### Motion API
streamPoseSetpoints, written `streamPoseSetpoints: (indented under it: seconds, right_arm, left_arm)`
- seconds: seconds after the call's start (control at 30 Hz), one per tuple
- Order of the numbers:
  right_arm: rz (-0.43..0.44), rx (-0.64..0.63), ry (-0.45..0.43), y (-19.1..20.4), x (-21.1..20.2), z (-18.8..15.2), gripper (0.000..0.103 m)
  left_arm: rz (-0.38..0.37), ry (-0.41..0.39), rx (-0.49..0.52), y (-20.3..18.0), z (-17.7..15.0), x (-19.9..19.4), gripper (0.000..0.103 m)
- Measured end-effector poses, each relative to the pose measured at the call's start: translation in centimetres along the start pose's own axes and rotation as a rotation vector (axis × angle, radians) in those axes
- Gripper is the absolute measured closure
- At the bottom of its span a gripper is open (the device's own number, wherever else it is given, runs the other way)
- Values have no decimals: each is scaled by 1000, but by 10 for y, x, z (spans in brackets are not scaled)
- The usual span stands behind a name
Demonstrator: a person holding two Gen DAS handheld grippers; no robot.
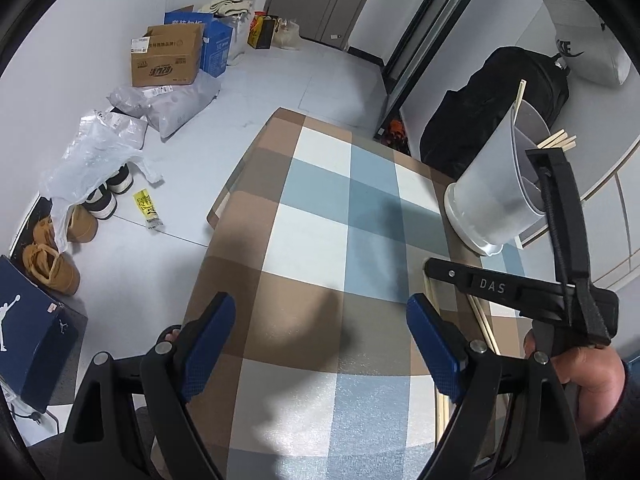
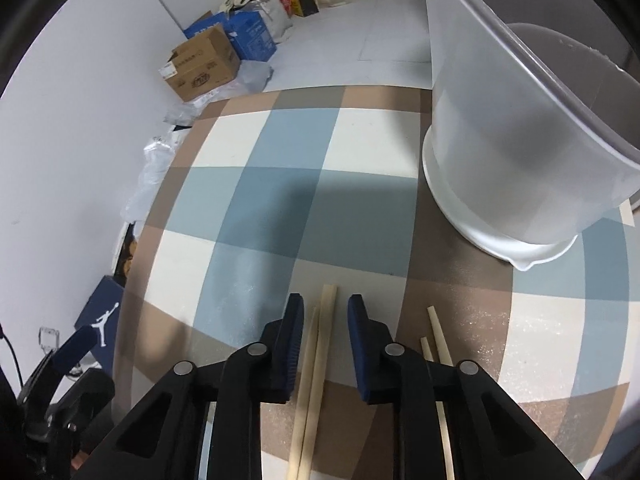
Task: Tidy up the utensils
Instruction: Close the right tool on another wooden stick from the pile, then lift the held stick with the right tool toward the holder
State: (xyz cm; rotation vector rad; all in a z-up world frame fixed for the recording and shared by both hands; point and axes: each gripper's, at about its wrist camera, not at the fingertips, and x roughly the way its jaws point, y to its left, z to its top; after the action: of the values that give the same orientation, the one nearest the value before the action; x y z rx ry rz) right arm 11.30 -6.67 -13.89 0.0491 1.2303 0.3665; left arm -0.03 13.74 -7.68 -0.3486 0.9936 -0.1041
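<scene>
one desk (image 1: 320, 216) with a checked blue/tan/cream cover, far and left edges showing in both views. big open stretch of cover mid-desk and left. floor beyond the left edge is cluttered: 1 cardboard box (image 1: 168, 58), 1 blue box (image 1: 218, 42) behind it, several plastic bags (image 1: 92, 160), 1 navy shoe box (image 1: 34, 332), about 4 shoes (image 1: 56, 266).

one translucent holder (image 1: 506, 184) on a white base, standing near the desk's right edge.
- left view: its rim is visible with about 5 chopsticks (image 1: 558, 141) sticking out, 1 more standing at the far side. can't count them exactly.
- right view: only the holder (image 2: 512, 148) wall and base, close up, contents hidden.

loose chopsticks on the desk, near side, just short of the holder:
- right view: pair of 2 (image 2: 316, 364) lying side by side, touching, running toward the camera. 2 more (image 2: 438, 340) just to the right, partly under the tool.
- left view: same sticks mostly blocked by the right tool.

right gripper (image 2: 322, 316): jaws apart, straddling the pair of 2, one pad on each side, not touching them.

left gripper (image 1: 320, 312): jaws wide apart, nothing between them, over open cover. left view also shows the right gripper (image 1: 520, 286) from the side plus the hand (image 1: 588, 372) on it.
</scene>
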Motion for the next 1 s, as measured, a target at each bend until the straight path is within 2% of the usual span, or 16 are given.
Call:
streamPoseSetpoints:
  seconds: [0.1,0.23,0.47,0.6,0.73,0.87,1.0]
  right_arm:
    - [4,18,-3,-1,-3,-1,98]
    - [-23,4,-30,2,-5,-4,99]
    - [33,5,-164,-6,-45,-13,99]
    - [88,-13,-245,-11,-76,-21,99]
    - [120,-20,-322,-21,-107,-31,99]
    - [151,-12,-416,-33,-135,-39,99]
    - [170,-27,-478,-48,-154,-49,99]
  left_arm:
    - [0,-3,-7,2,1,-1,19]
    - [6,-4,-10,3,1,0,19]
    - [28,-3,1,-2,0,3,19]
    - [43,-6,43,-14,-1,5,19]
    - [37,7,84,-26,-5,7,19]
    - [76,25,129,-41,-7,13,19]
    - [74,58,135,-53,-8,22,19]
